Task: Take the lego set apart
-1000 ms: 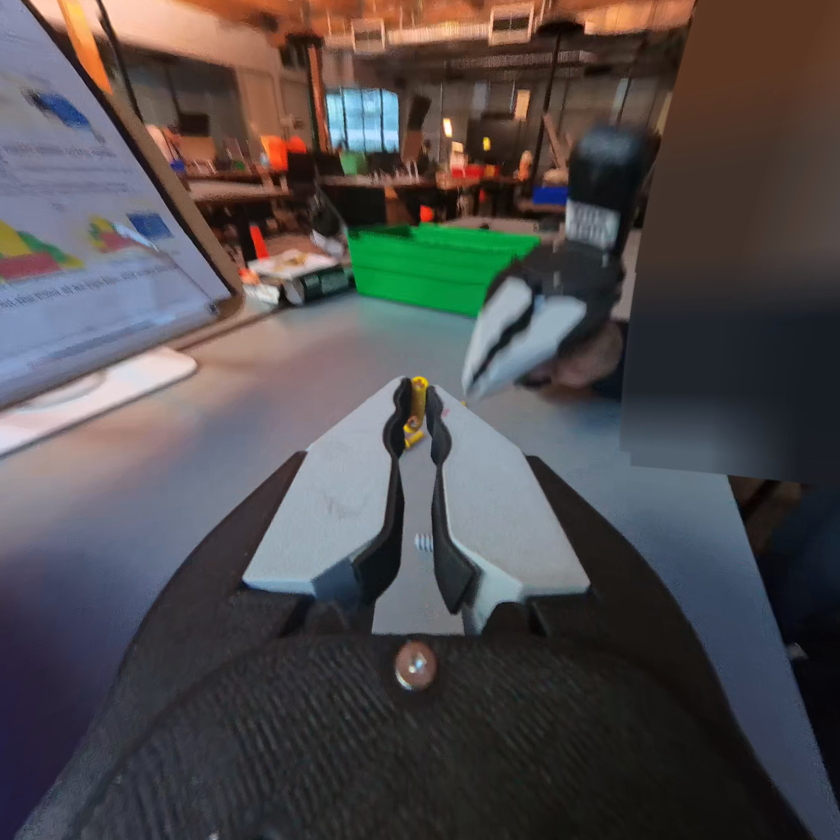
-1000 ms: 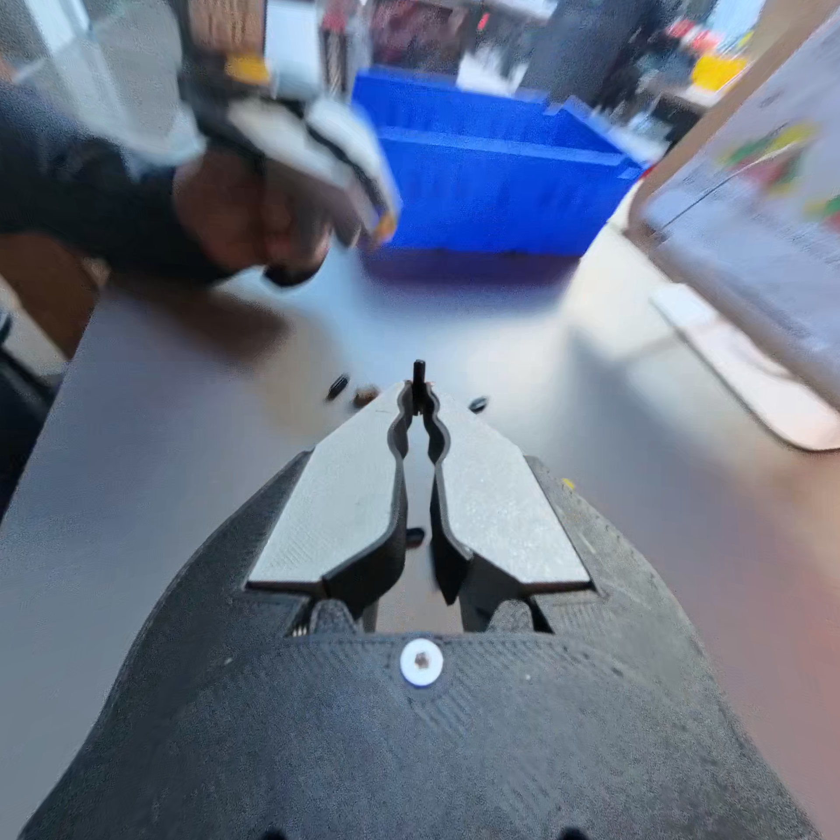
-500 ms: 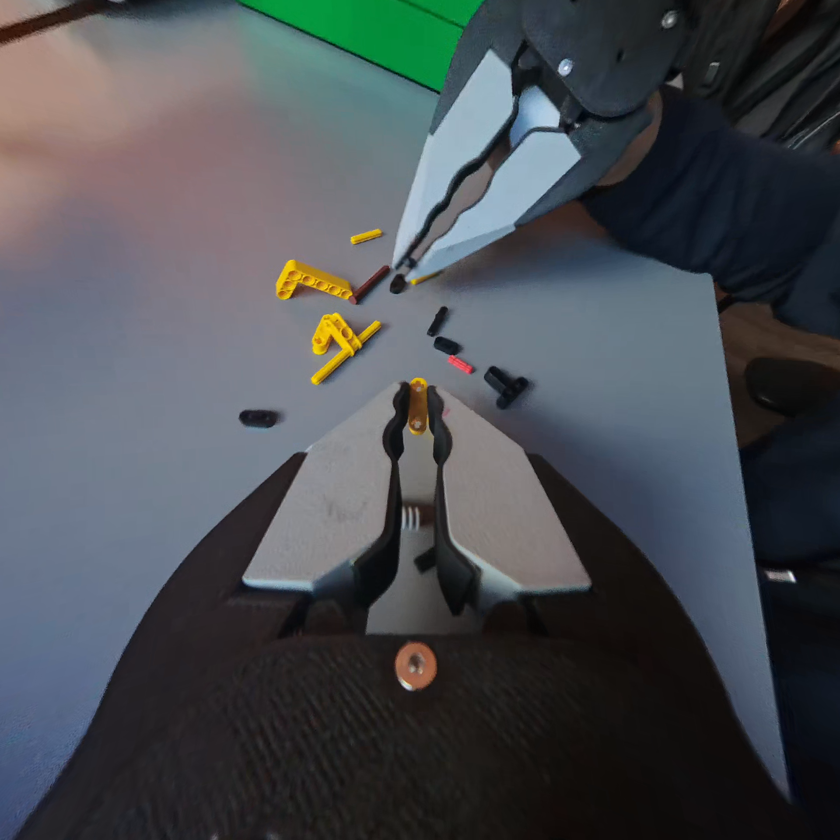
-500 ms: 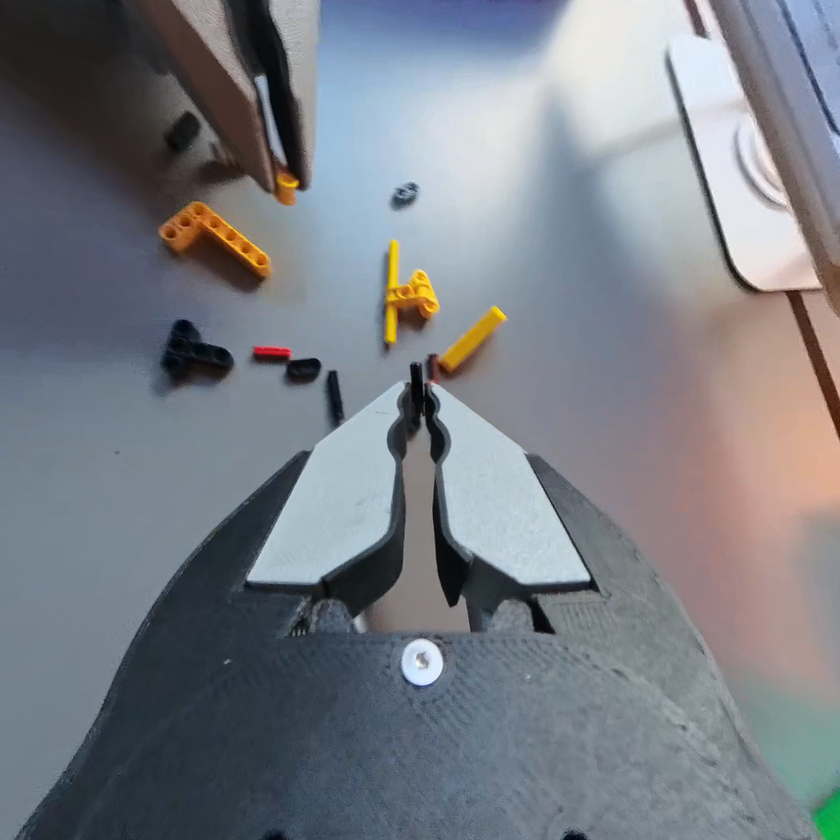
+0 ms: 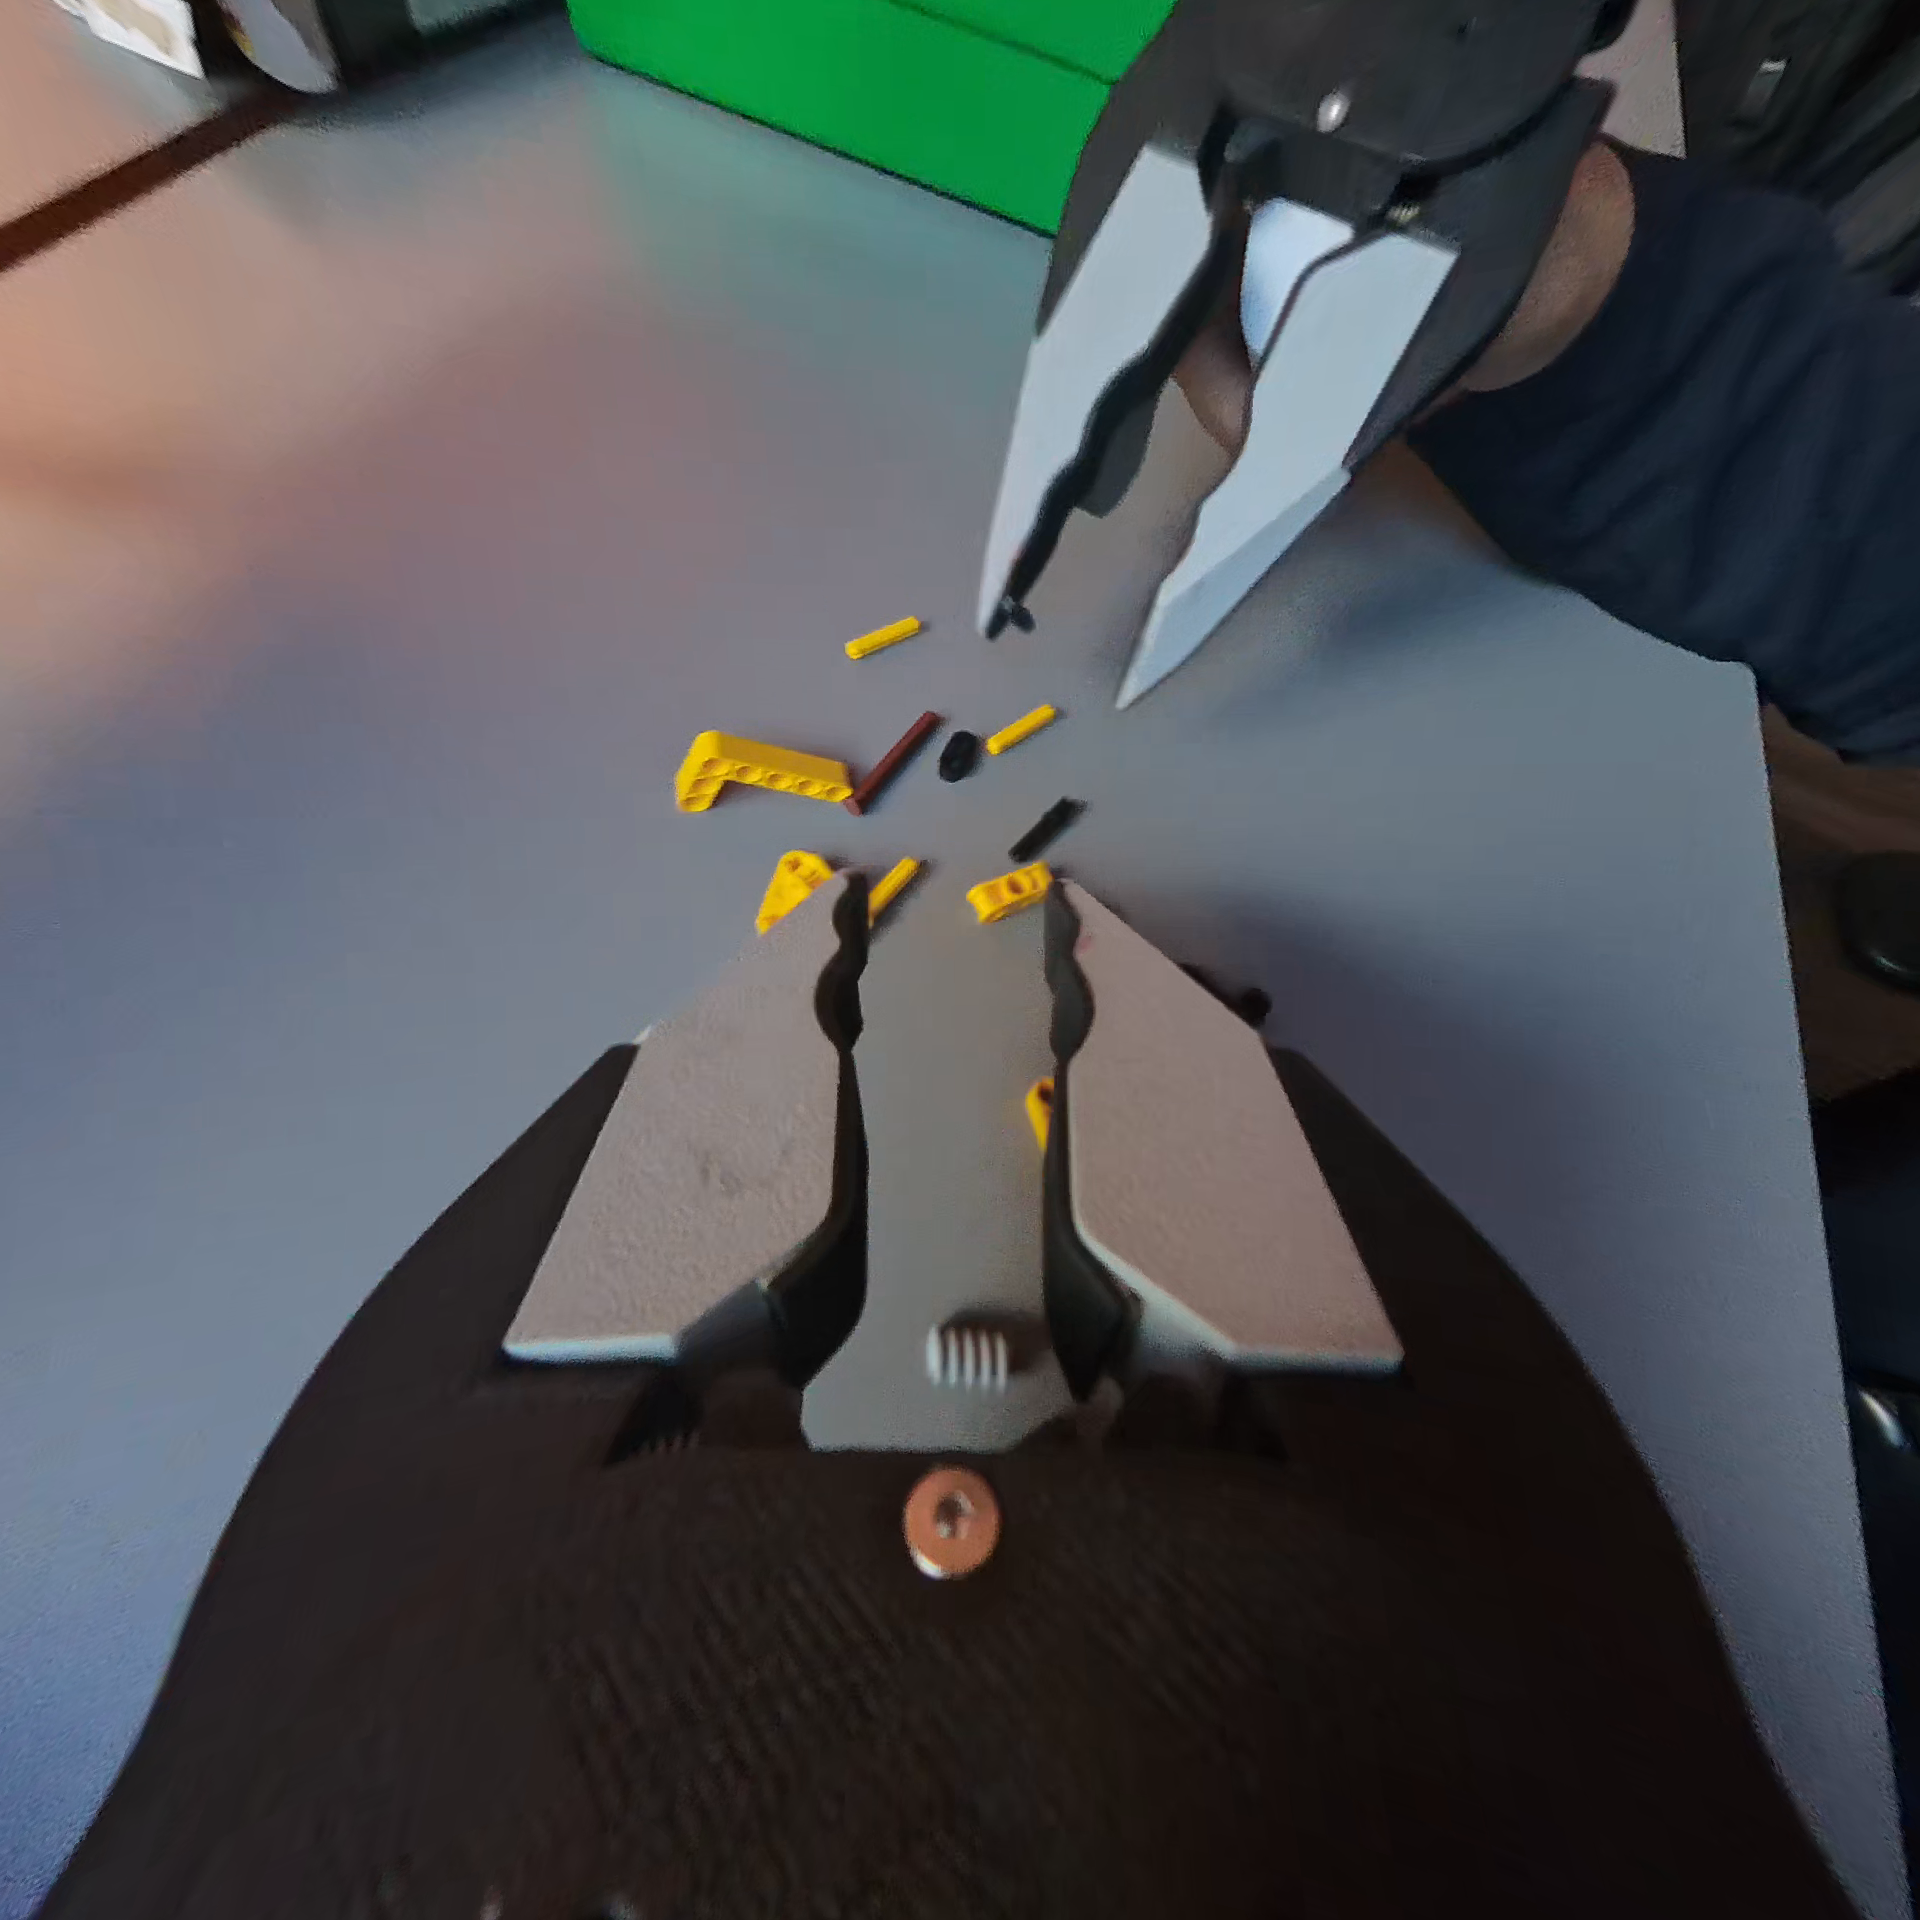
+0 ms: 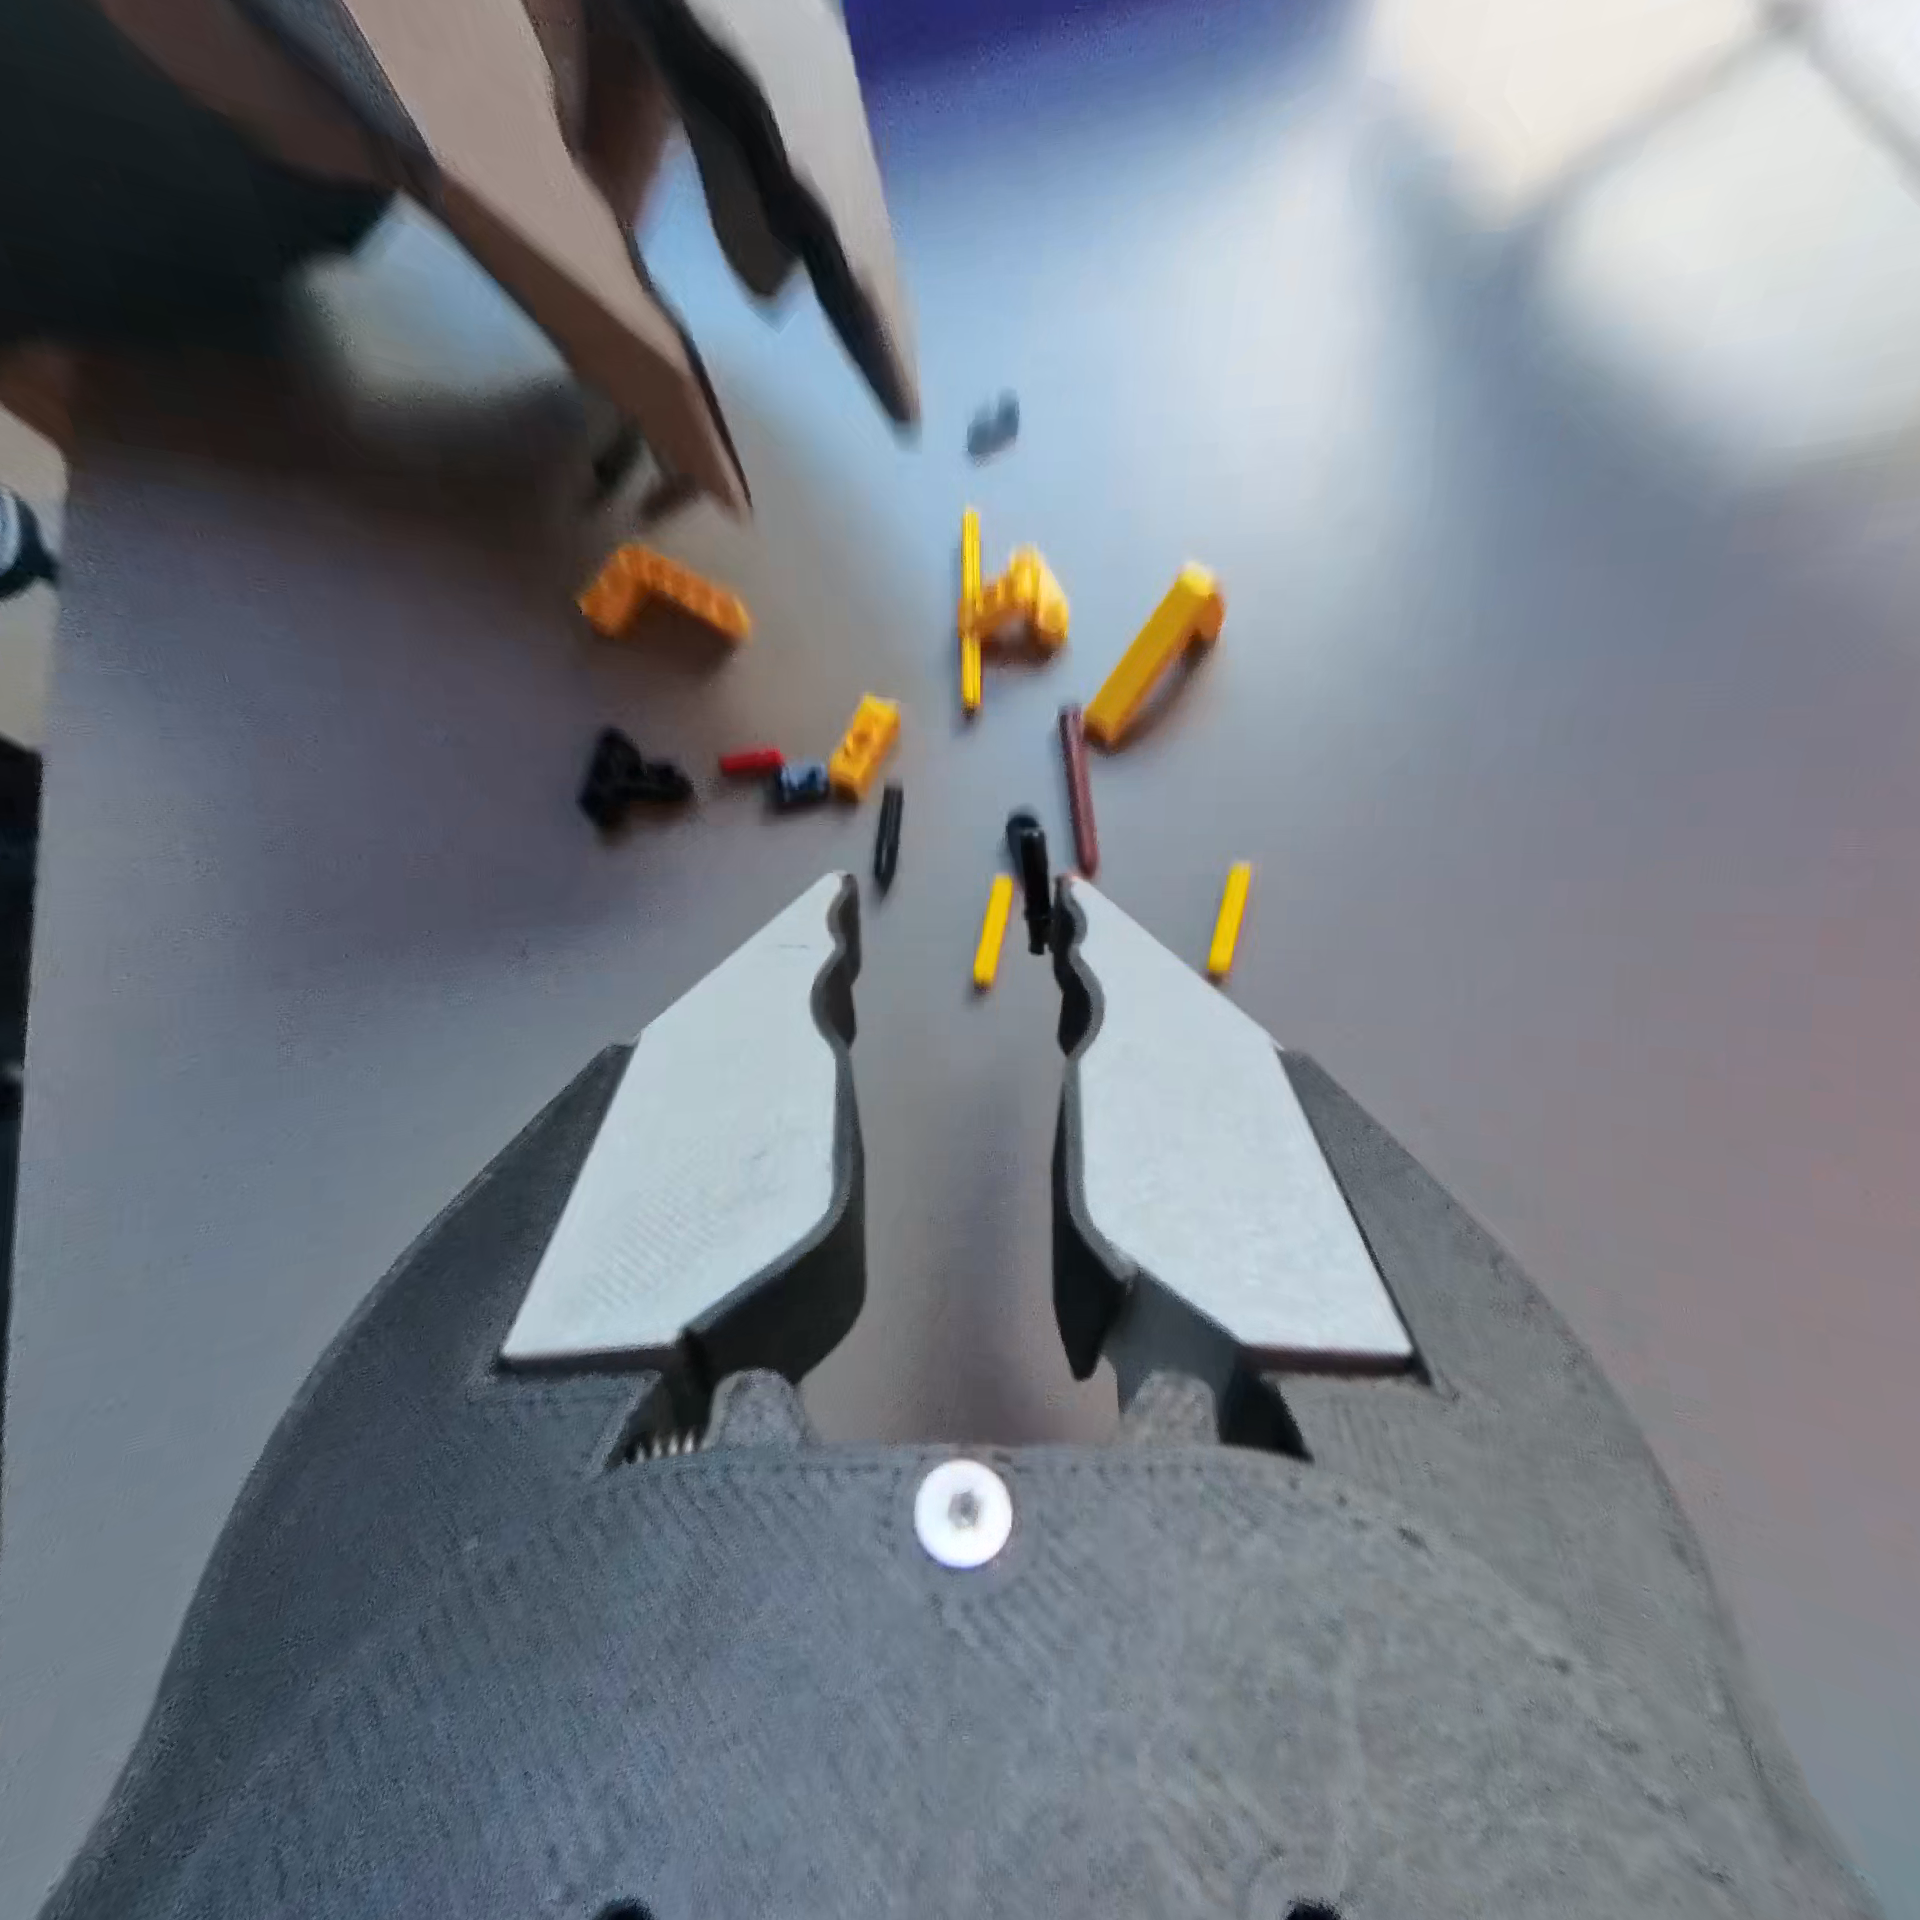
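Note:
Loose lego parts lie scattered on the grey table [image 5: 416, 727]: a yellow L-beam [image 5: 758, 774] [image 6: 1153, 655], a brown axle [image 5: 894, 764] [image 6: 1078, 790], yellow pins, black pins, a black T-piece [image 6: 623, 779] and a red pin [image 6: 750, 762]. My left gripper [image 5: 948, 891] is open and empty just above them; a short yellow beam [image 5: 1008, 896] [image 6: 868, 746] lies by its right fingertip. My right gripper [image 6: 956, 888] [image 5: 1060, 665] faces it, open. A black pin [image 6: 1031, 883] sits against its right fingertip, not pinched. The left gripper [image 6: 821, 457] shows at the upper left of the right wrist view.
A green bin [image 5: 883, 94] stands at the back of the table. The table's edge [image 5: 1777, 987] runs down the right of the left wrist view. A person's dark sleeve [image 5: 1662, 468] is behind the right gripper. A second orange L-beam [image 6: 660, 603] lies under the left gripper. Spacing between my two grippers at the tips: around 8 cm. My right gripper's tips are some 4 cm from the brown axle [image 6: 1078, 790]. Seen from the left wrist view [image 5: 898, 760] as well. My left gripper's tips are some 7 cm from the black T-piece [image 6: 623, 779].
Both grippers have opened. The short yellow beam has left the left gripper and lies on the table. The black pin is no longer clamped in the right gripper.

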`<action>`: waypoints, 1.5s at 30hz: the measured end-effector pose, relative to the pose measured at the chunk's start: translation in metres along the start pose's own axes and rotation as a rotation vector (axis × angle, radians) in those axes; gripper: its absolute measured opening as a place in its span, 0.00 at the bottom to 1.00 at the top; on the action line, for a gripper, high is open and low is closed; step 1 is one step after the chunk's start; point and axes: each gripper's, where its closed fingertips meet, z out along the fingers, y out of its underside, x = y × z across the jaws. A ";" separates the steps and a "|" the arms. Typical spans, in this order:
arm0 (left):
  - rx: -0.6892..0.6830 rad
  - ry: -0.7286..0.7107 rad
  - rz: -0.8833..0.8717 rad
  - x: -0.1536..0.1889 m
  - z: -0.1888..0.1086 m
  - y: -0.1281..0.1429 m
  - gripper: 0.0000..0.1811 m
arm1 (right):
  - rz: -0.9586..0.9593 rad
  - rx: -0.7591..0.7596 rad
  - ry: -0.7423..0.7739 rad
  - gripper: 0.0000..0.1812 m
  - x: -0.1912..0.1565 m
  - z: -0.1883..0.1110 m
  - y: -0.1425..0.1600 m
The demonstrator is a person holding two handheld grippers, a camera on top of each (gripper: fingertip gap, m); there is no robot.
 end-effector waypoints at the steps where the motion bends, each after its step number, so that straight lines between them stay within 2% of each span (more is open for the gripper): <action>1: 0.003 0.002 -0.001 -0.003 -0.006 0.002 0.17 | 0.019 -0.092 -0.004 0.21 0.002 0.004 0.016; 2: -0.002 0.020 -0.006 -0.003 -0.010 0.005 0.16 | 0.011 -0.111 0.019 0.17 0.007 0.007 0.019; 5: -0.061 0.002 -0.028 -0.015 -0.018 0.023 0.13 | 0.030 -0.073 0.040 0.20 0.013 0.002 0.014; 8: -0.060 -0.017 -0.006 -0.019 -0.030 0.026 0.13 | 0.039 0.040 -0.010 0.22 0.009 -0.004 -0.001; 9: -0.054 -0.019 -0.005 -0.020 -0.035 0.027 0.13 | 0.058 -0.016 -0.029 0.22 0.008 -0.001 0.011; 10: -0.054 -0.020 0.001 -0.020 -0.039 0.029 0.12 | 0.052 -0.069 -0.023 0.13 0.010 0.004 0.020; 11: -0.054 -0.032 0.008 -0.022 -0.042 0.033 0.12 | 0.029 -0.086 -0.018 0.16 0.009 0.000 0.020; 12: -0.051 -0.048 0.014 -0.025 -0.045 0.035 0.12 | -0.012 -0.072 0.021 0.18 0.011 -0.004 0.011; 14: -0.068 -0.052 0.018 -0.028 -0.049 0.043 0.11 | -0.107 0.072 0.046 0.19 0.003 -0.016 -0.014; 15: -0.080 -0.055 0.009 -0.030 -0.051 0.046 0.10 | -0.115 0.065 0.066 0.18 0.004 -0.017 -0.011; 16: -0.083 -0.056 0.000 -0.032 -0.052 0.048 0.10 | -0.123 -0.009 0.091 0.18 0.010 -0.011 0.003; 17: -0.077 -0.051 -0.007 -0.032 -0.053 0.048 0.10 | -0.124 -0.129 0.115 0.16 0.017 -0.004 0.023; 18: -0.069 -0.041 -0.014 -0.031 -0.053 0.047 0.09 | -0.127 -0.147 0.106 0.15 0.016 0.000 0.025; 19: -0.068 -0.028 -0.019 -0.029 -0.053 0.047 0.09 | -0.125 -0.101 0.073 0.13 0.010 -0.001 0.016; 21: -0.093 -0.024 -0.012 -0.028 -0.052 0.051 0.09 | -0.105 -0.008 0.061 0.16 0.009 -0.010 0.001; 23: -0.107 -0.034 0.009 -0.027 -0.053 0.052 0.09 | -0.074 -0.093 0.053 0.18 0.012 -0.006 0.020; 24: -0.103 -0.025 0.012 -0.025 -0.054 0.051 0.09 | -0.084 -0.096 0.082 0.14 0.018 -0.001 0.021; 26: -0.098 0.006 -0.005 -0.022 -0.057 0.050 0.09 | -0.122 -0.096 0.092 0.18 0.016 -0.006 0.015; 29: -0.130 0.076 -0.036 -0.014 -0.060 0.056 0.09 | -0.163 0.091 0.062 0.20 0.004 -0.019 -0.015; 33: -0.160 0.119 -0.042 -0.009 -0.058 0.065 0.07 | -0.180 0.049 0.098 0.22 0.009 -0.017 -0.008; 36: -0.168 0.146 -0.068 -0.002 -0.041 0.067 0.05 | -0.170 0.051 0.017 0.23 -0.006 -0.005 -0.010; 37: -0.179 0.110 -0.050 -0.005 -0.034 0.068 0.03 | -0.178 0.049 -0.008 0.25 -0.012 0.000 -0.011; 40: -0.130 -0.006 0.041 -0.011 -0.024 0.052 0.03 | -0.222 0.060 -0.044 0.25 -0.027 0.009 -0.016; 43: -0.029 0.017 0.048 0.004 -0.017 0.021 0.09 | -0.224 0.078 -0.066 0.26 -0.035 0.014 -0.022; 45: 0.036 -0.020 0.110 0.010 -0.010 0.005 0.08 | -0.228 0.073 -0.067 0.26 -0.037 0.017 -0.022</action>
